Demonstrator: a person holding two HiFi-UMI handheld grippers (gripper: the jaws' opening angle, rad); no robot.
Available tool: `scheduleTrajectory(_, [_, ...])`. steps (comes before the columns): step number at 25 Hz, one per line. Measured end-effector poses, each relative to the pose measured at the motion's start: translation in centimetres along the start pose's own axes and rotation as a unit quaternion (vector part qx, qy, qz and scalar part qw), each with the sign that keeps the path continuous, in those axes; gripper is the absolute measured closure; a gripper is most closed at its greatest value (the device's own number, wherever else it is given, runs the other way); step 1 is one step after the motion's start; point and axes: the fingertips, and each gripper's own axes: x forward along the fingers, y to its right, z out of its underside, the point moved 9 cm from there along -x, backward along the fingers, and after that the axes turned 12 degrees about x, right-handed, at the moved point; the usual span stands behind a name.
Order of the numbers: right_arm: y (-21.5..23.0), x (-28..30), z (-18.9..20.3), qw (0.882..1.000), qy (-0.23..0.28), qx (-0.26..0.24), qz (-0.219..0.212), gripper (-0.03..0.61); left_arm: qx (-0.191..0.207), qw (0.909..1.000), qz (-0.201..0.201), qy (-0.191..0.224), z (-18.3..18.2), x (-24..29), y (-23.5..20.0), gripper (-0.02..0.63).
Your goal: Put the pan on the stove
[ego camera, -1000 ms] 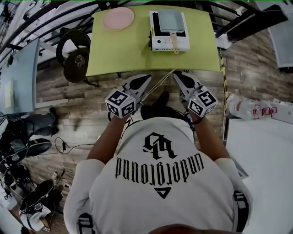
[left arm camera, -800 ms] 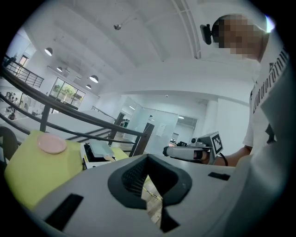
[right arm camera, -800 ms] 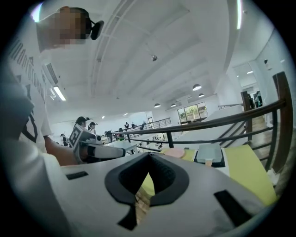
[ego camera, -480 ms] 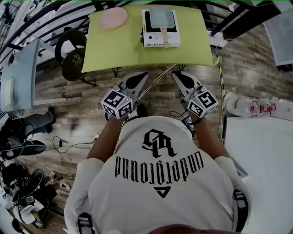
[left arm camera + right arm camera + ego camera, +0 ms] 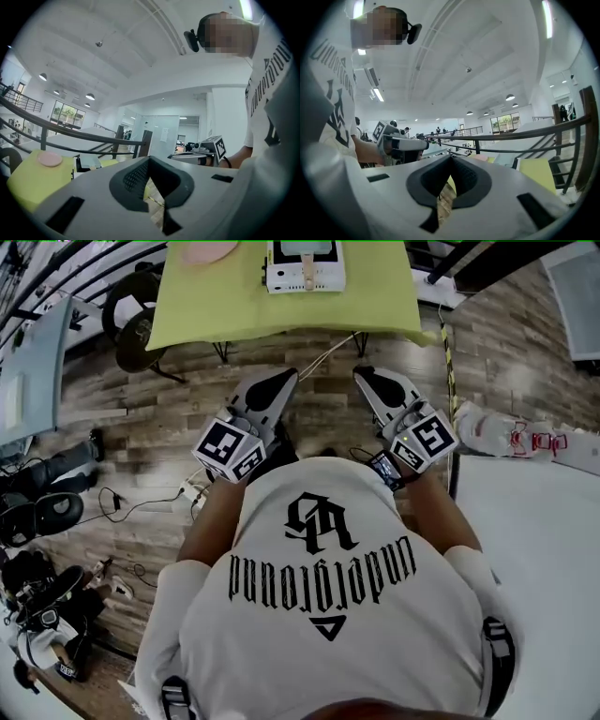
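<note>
Grippers both close to the person's chest in the head view; left gripper (image 5: pixel 284 379) at eleven o'clock from the shirt (image 5: pixel 328 596), right gripper (image 5: pixel 367 374) at one o'clock, both over the wood floor (image 5: pixel 319 423) with tips aimed toward twelve. Left gripper view: jaws pressed together at the tips, nothing pinched, only floor showing through the gap behind them; right gripper view: jaws likewise pressed together and empty.

Table (image 5: pixel 281 310), yellow-green, stands at twelve, well apart from both grippers; stove (image 5: pixel 281 277), white, sits on it near the far edge; pan (image 5: pixel 307 270) lies on the stove, mostly cut off by the frame's top, its wooden handle pointing to six; plate (image 5: pixel 208 249), pink, rests on the table at eleven from the stove. Chair (image 5: pixel 141 320), black, stands at ten, just beside the table's left edge; power strip (image 5: pixel 192 491) with cables lies on the floor at nine; white table (image 5: pixel 534 549) fills the view at four.
</note>
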Motion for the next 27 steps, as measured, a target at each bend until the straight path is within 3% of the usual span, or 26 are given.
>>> scheduleTrajectory(5, [-0.6,-4.7,1.0,1.000,0.007,-0.002,-0.006,0.580,0.008,0.9999,0.005,0.004,-0.3,-0.1,5.4,0.601])
scheduleTrajectory(11, [-1.8,-7.7,1.3,1.000,0.010,-0.005,-0.017,0.580,0.000,1.0000,-0.005,0.005,0.0,-0.9,8.2,0.601])
scheduleTrajectory(20, [-3.3,-9.3,0.8,1.000,0.019,0.001,-0.018,0.580,-0.006,1.0000,0.003,0.005,0.1,-1.8,9.4,0.601])
scheduleTrajectory(27, [-3.8,-6.9,-1.1,1.000,0.017,-0.008,-0.020,0.580,-0.009,0.9999,0.008,0.006,-0.4,-1.7,6.4,0.601])
